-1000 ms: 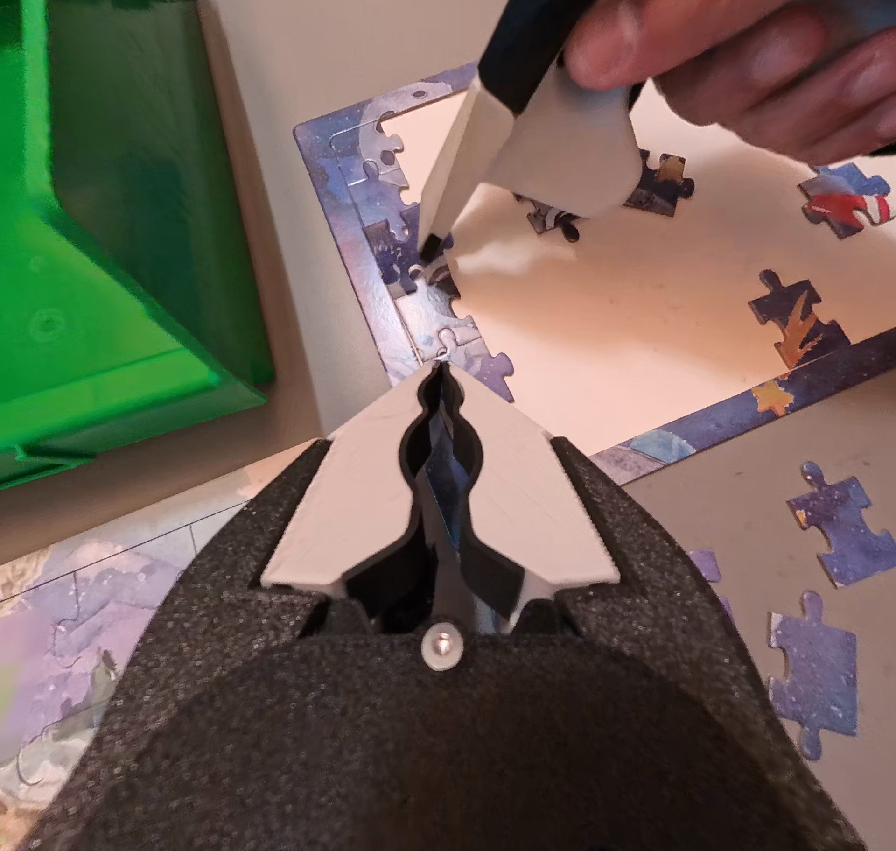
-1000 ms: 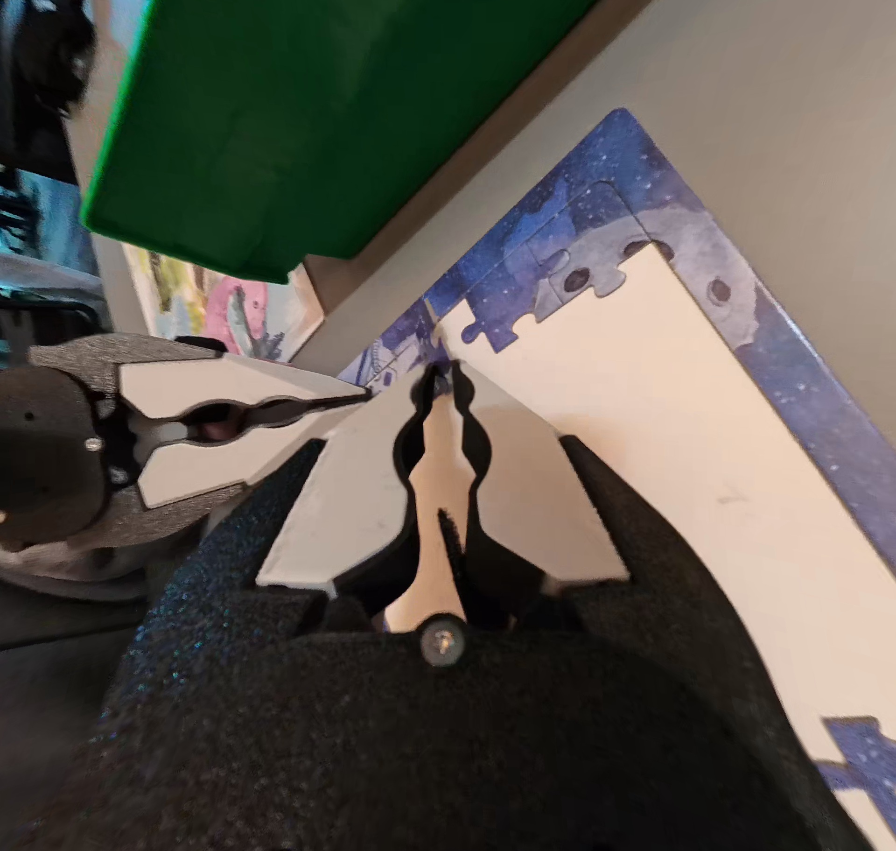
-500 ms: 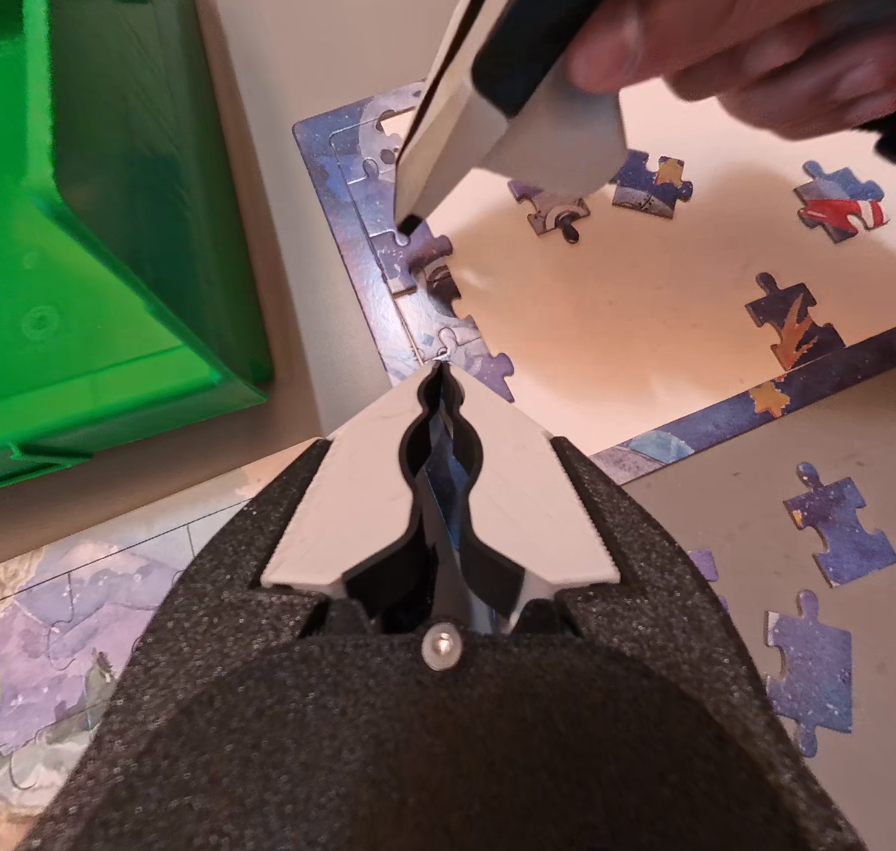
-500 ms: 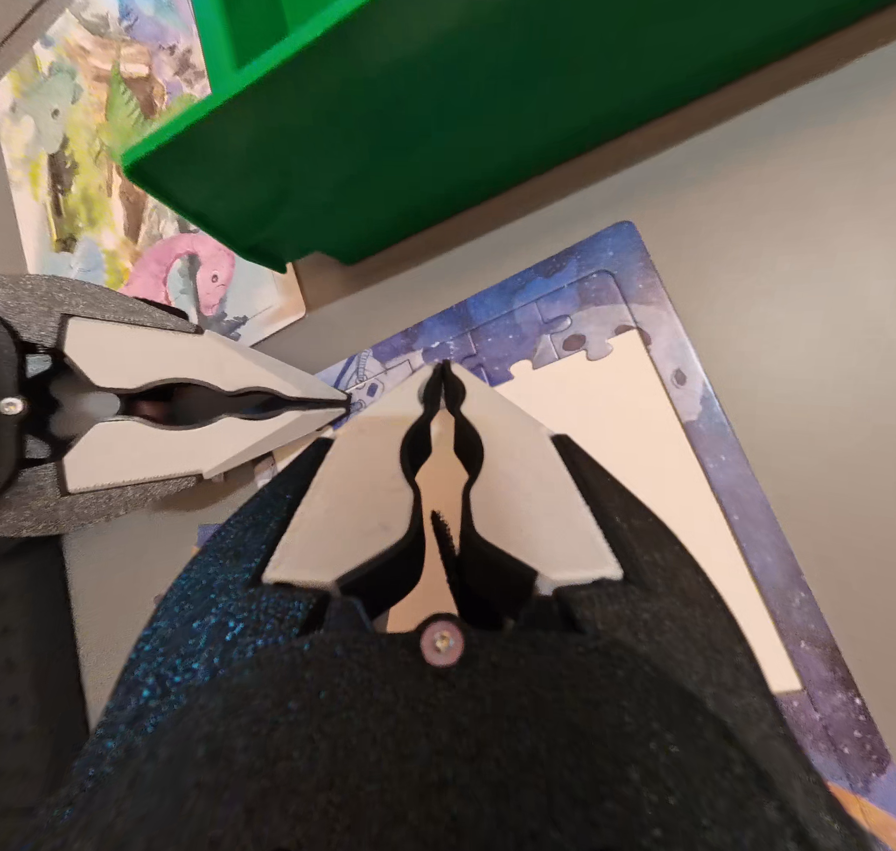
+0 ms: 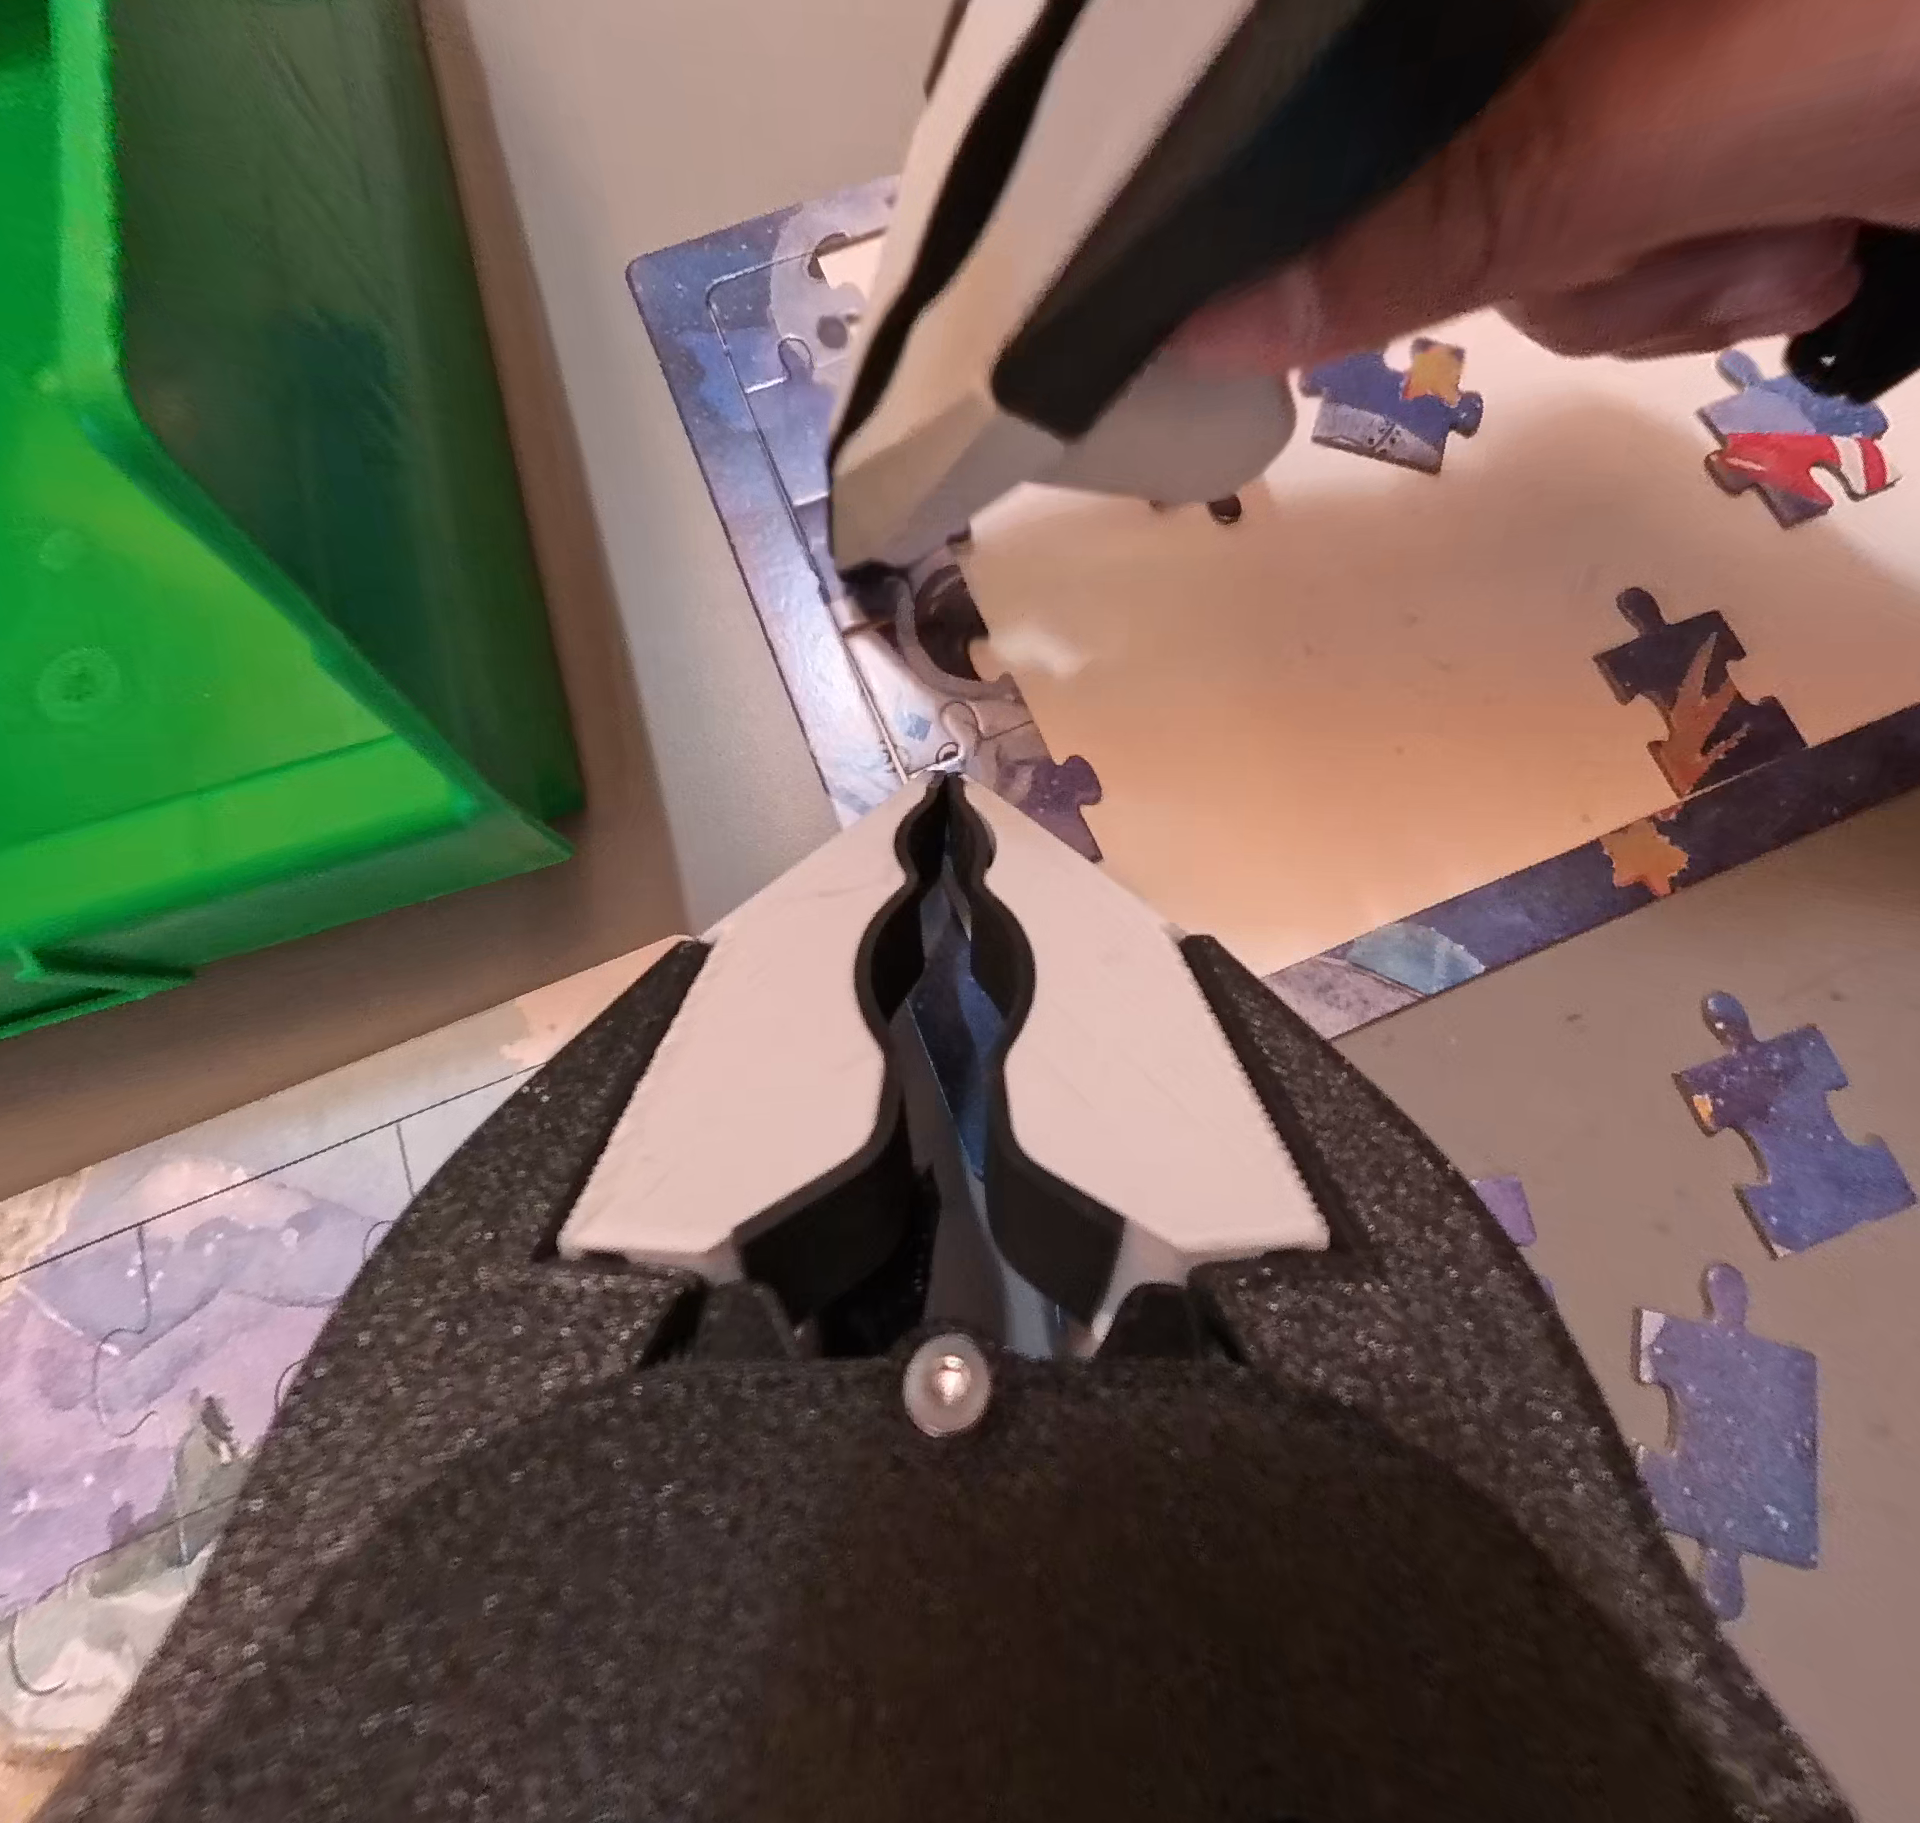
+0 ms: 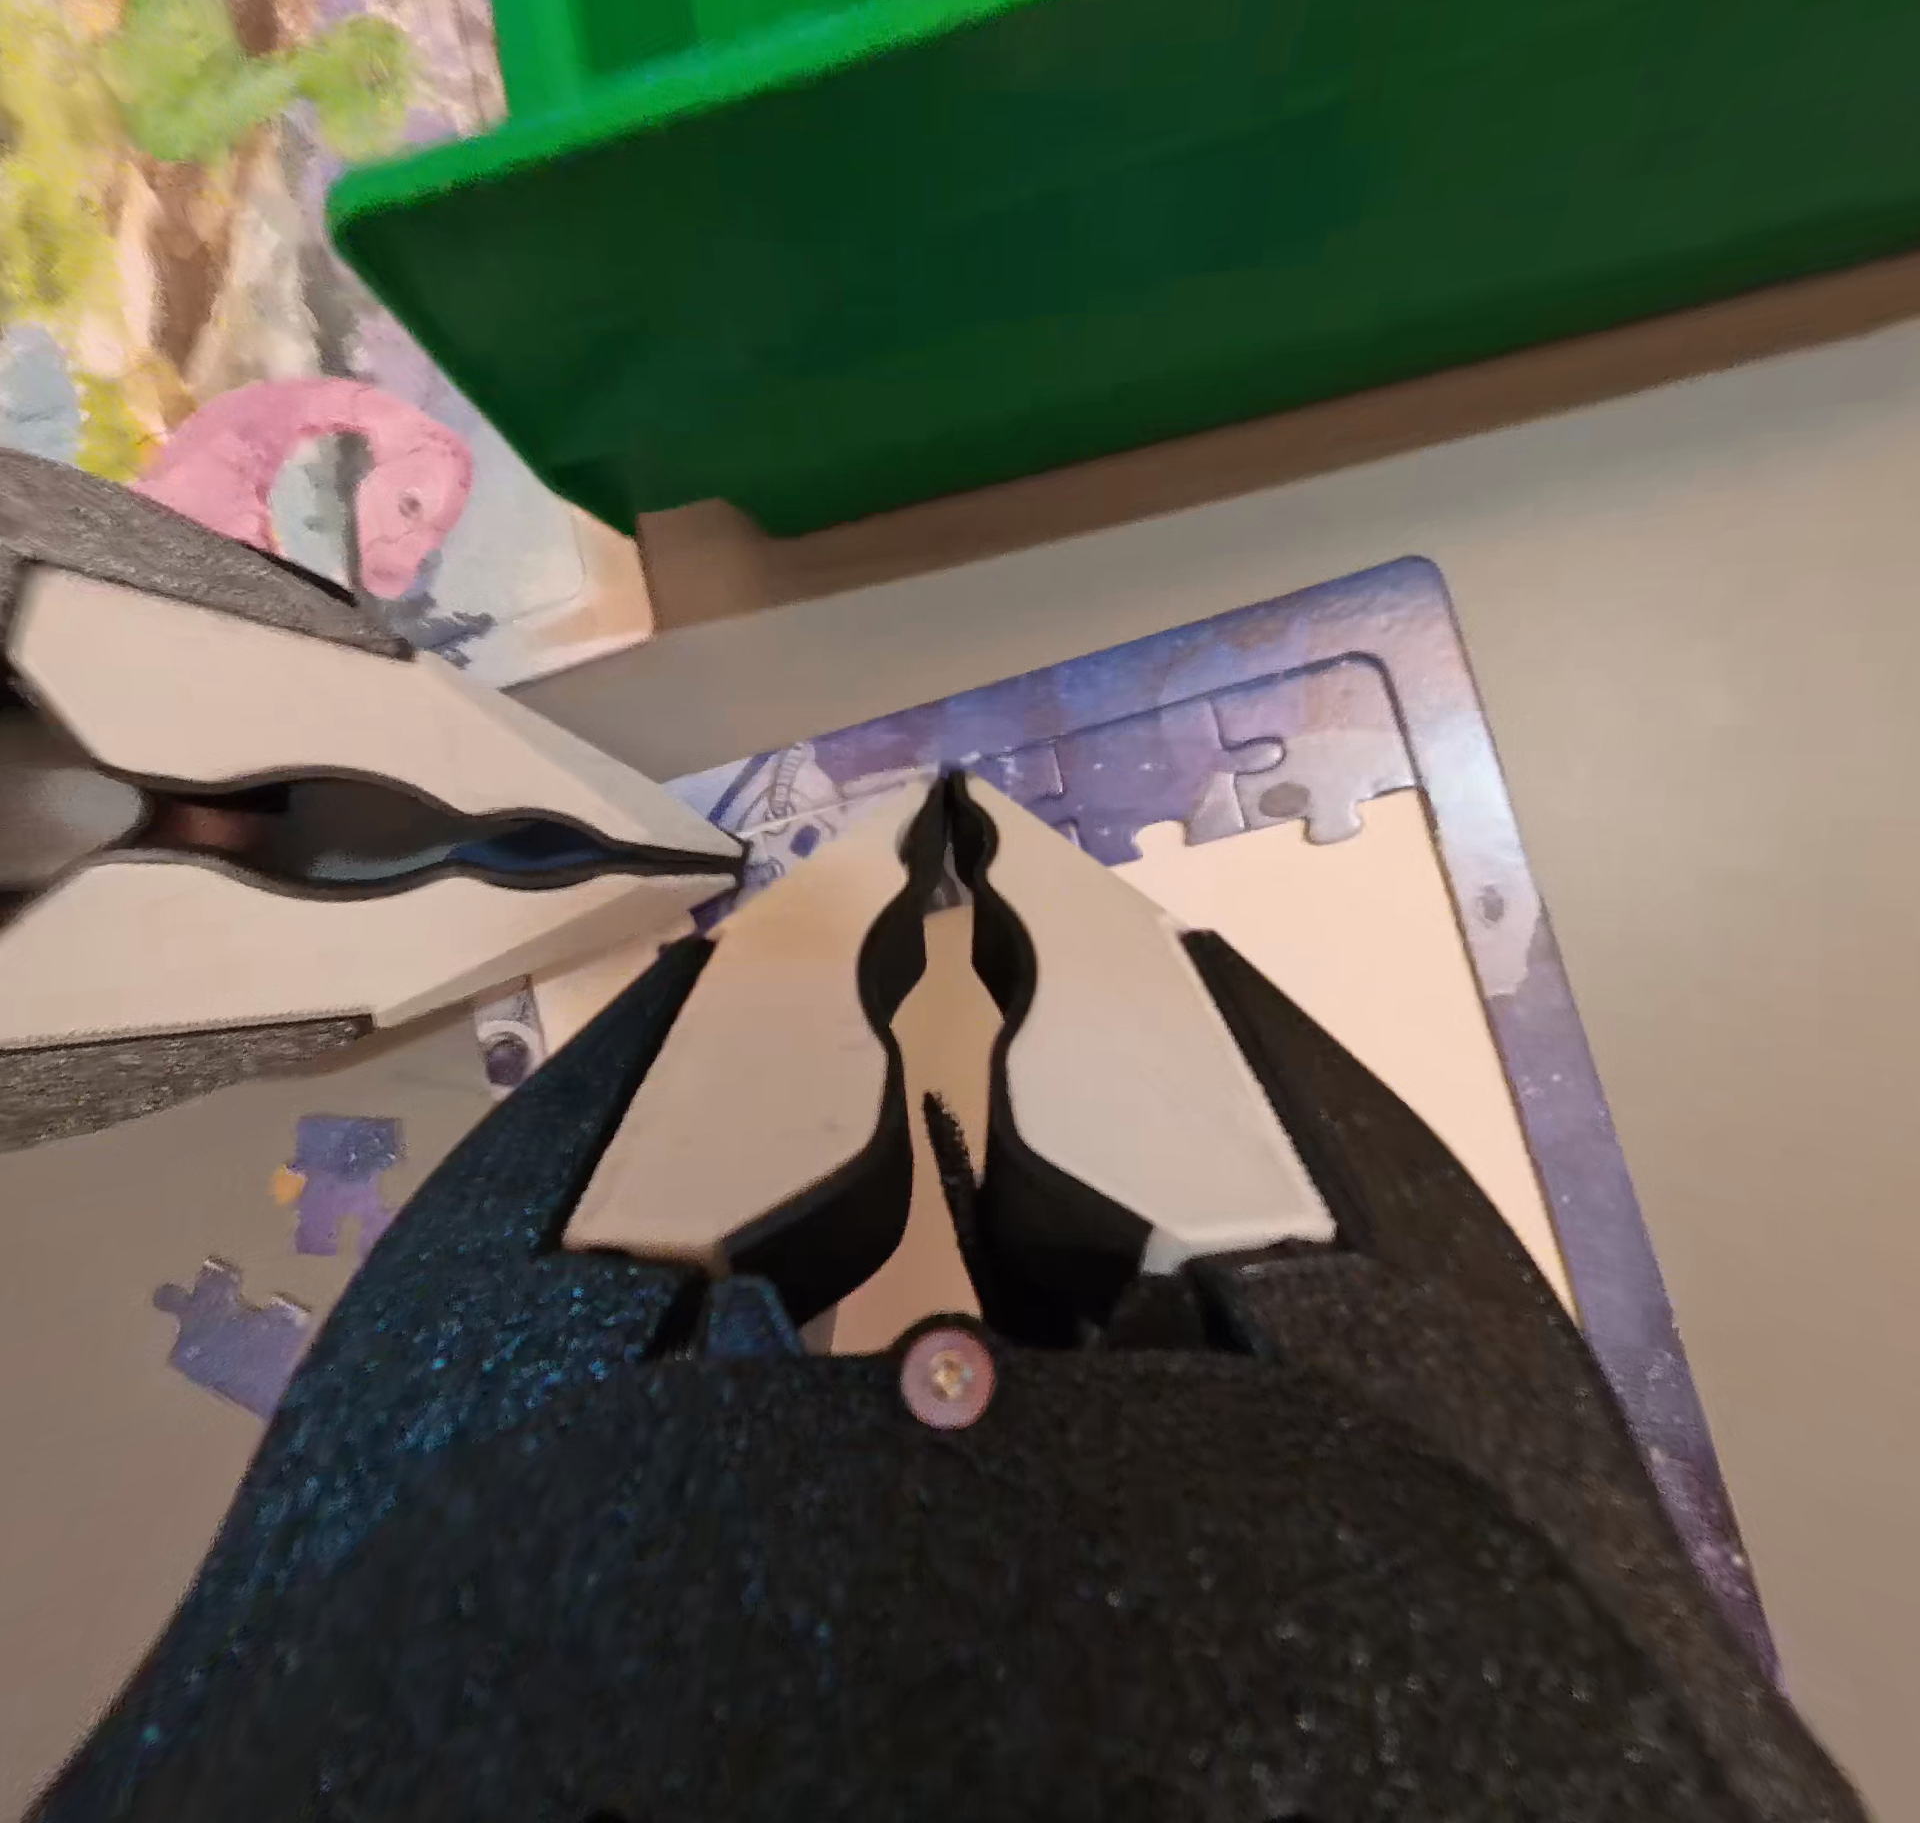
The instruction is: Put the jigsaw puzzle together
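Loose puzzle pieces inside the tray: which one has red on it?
The piece with red and white stripes at the far right; the other loose ones are dark blue with orange or yellow marks.

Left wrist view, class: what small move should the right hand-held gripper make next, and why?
Probably lift clear. The shut right hand-held gripper sits at the fitted pieces along the blue cardboard puzzle frame, holding nothing, while loose pieces such as the dark flame-marked puzzle piece lie unplaced on the cream tray.

warm indoor light, soft shadows, motion blur up top, wide-angle warping at edges.
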A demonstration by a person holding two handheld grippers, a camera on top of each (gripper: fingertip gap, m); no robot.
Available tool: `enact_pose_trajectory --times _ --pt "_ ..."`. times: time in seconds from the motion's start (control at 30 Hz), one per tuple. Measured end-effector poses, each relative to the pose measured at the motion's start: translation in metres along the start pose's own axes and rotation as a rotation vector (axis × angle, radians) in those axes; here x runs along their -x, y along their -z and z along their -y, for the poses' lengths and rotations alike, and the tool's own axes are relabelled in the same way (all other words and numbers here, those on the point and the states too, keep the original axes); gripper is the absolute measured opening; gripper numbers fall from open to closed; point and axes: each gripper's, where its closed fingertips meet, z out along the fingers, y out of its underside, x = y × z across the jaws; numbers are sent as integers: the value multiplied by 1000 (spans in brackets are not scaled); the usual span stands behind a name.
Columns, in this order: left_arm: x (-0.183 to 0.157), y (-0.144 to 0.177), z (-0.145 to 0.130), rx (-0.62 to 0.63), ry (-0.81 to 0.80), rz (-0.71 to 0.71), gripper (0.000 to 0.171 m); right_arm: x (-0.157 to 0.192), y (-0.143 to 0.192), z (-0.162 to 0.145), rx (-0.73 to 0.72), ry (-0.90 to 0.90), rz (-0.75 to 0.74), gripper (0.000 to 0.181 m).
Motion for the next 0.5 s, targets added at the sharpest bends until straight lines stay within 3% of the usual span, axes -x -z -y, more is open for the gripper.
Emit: enact_pose_trajectory --times 0.23,0.37,0.47,0.5 --pt "0 0 0 0 4 -3 0 -1 -3 -4 6 69 -42 0" --pt "0 0 0 0 3 1 0 -6 13 7 -83 42 -58 0" --pt "0 0 0 1 4 1 0 -6 5 -17 27 75 -75 0" --pt "0 0 0 1 5 1 0 -5 4 -14 -10 89 -80 0"
